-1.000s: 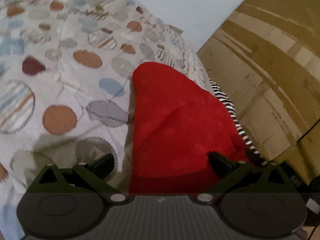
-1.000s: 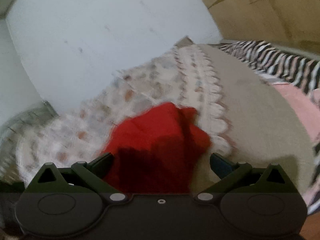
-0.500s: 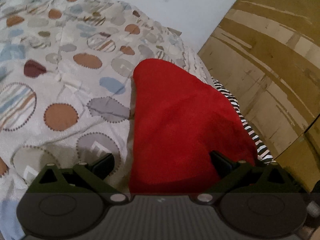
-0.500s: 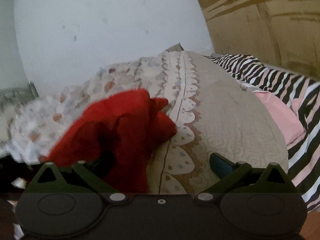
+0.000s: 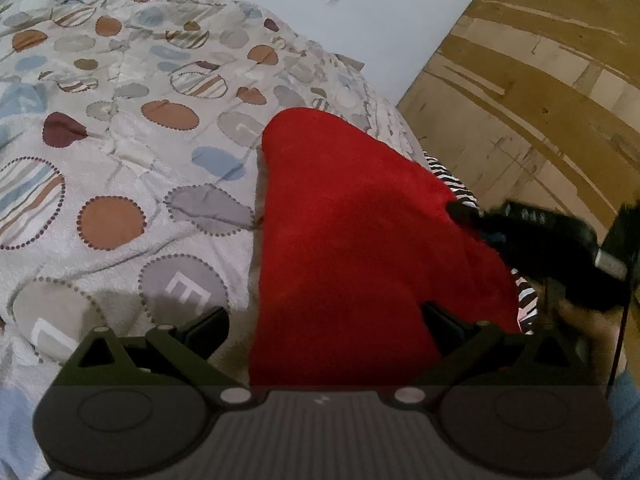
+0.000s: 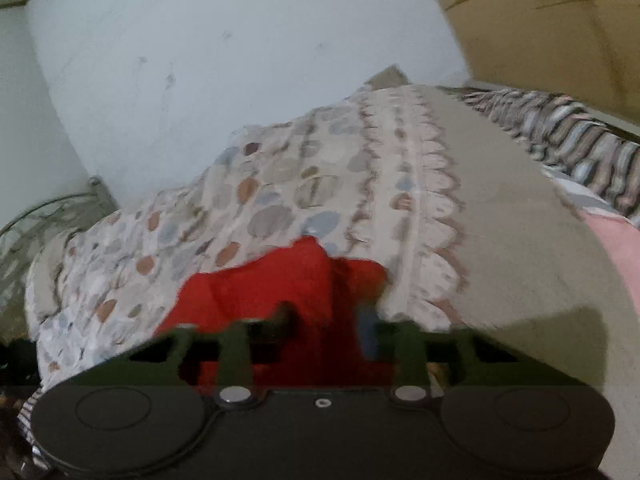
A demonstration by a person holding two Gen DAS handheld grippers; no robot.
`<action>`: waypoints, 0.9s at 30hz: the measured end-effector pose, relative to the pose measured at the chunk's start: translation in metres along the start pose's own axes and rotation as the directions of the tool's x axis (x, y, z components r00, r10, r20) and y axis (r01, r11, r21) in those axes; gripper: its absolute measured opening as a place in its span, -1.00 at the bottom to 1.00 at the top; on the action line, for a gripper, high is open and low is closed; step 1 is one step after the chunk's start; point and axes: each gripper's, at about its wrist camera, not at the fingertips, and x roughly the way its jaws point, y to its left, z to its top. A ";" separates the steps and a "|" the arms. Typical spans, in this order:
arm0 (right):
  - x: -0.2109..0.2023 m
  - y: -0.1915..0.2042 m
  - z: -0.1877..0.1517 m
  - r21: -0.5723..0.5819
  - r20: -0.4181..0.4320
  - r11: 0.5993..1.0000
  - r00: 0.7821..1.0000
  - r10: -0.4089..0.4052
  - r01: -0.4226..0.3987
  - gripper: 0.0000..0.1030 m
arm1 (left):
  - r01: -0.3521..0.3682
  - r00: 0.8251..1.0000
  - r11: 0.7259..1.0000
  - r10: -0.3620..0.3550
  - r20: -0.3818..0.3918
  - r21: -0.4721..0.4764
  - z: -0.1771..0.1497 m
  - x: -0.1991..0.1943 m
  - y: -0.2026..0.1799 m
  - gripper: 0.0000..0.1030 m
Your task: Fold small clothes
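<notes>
A red cloth (image 5: pixel 352 248) lies on a spotted quilt (image 5: pixel 120 128), folded into a rough triangle. My left gripper (image 5: pixel 324 324) hangs open just above its near edge, one finger over the quilt and one over the cloth. My right gripper (image 5: pixel 480 224) shows in the left wrist view at the cloth's right edge. In the blurred right wrist view the right gripper (image 6: pixel 328 320) has its fingers close together with the red cloth (image 6: pixel 256 292) between them.
The quilt (image 6: pixel 280 200) covers a bed against a white wall (image 6: pixel 200 60). A zebra-striped sheet (image 6: pixel 580 136) and a pink cloth (image 6: pixel 616 248) lie at the right. A wooden headboard (image 5: pixel 540 80) stands behind. A metal frame (image 6: pixel 40 220) is at the far left.
The right gripper has narrowed from wide open and come onto the red cloth's right edge, entering the left wrist view. The left gripper has stayed open and nearly still.
</notes>
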 end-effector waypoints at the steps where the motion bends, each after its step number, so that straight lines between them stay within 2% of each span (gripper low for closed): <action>1: 0.002 0.005 0.005 -0.032 0.002 0.999 1.000 0.003 -0.003 -0.67 | -0.002 1.000 1.000 0.002 0.002 0.004 0.000 0.000 -0.001 1.00; 5: 0.018 0.018 0.006 -0.191 -0.029 0.980 0.997 -0.065 0.058 -0.68 | -0.012 1.000 0.999 0.012 0.003 0.037 0.000 0.004 -0.008 1.00; 7: 0.027 0.008 0.000 -0.175 -0.050 0.982 0.996 -0.075 0.066 -0.65 | -0.019 1.000 0.998 0.018 0.005 0.053 0.000 0.005 -0.012 1.00; 9: 0.024 0.001 -0.005 -0.157 -0.036 0.986 0.997 -0.065 0.059 -0.62 | -0.021 1.000 0.998 0.021 0.005 0.056 -0.002 0.005 -0.012 1.00; 11: 0.020 -0.001 -0.006 -0.140 -0.019 0.989 0.998 -0.057 0.054 -0.50 | -0.018 1.000 0.999 0.018 0.003 0.050 -0.002 0.005 -0.011 1.00; 13: 0.014 -0.007 -0.004 -0.083 -0.013 0.996 0.999 -0.045 0.044 -0.06 | -0.015 1.000 0.999 0.015 0.000 0.045 -0.002 0.004 -0.009 1.00; 14: 0.012 -0.011 -0.002 -0.044 -0.015 0.999 0.999 -0.032 0.031 0.09 | -0.015 1.000 0.999 0.015 0.000 0.046 -0.002 0.004 -0.009 1.00; 15: 0.009 -0.017 0.000 0.006 -0.023 1.000 1.000 -0.006 0.006 0.41 | -0.014 1.000 0.999 0.014 0.001 0.045 -0.003 0.004 -0.009 1.00; 16: 0.007 -0.021 0.000 0.046 -0.027 0.999 0.999 0.017 -0.016 0.64 | -0.014 1.000 0.999 0.014 0.001 0.043 -0.003 0.004 -0.009 1.00; 18: 0.007 -0.029 0.001 0.114 -0.039 0.992 0.997 0.066 -0.061 0.67 | -0.013 1.000 0.999 0.013 0.001 0.041 -0.003 0.005 -0.009 1.00; 20: 0.012 -0.031 -0.001 0.125 -0.076 0.990 0.994 0.081 -0.071 0.64 | -0.012 1.000 0.999 0.012 0.001 0.041 -0.003 0.005 -0.009 1.00; 21: 0.016 -0.030 -0.003 0.112 -0.097 0.992 0.993 0.065 -0.054 0.53 | -0.013 1.000 0.999 0.013 0.001 0.042 -0.003 0.005 -0.009 1.00; 23: 0.023 -0.027 -0.012 0.062 -0.120 0.998 0.992 0.039 -0.031 0.51 | -0.015 1.000 0.999 0.015 -0.004 0.039 -0.001 0.005 -0.010 1.00; 27: 0.023 -0.022 -0.023 -0.008 -0.081 1.000 0.997 0.021 -0.021 0.47 | -0.036 0.999 0.999 0.036 -0.005 0.037 0.015 -0.002 -0.015 1.00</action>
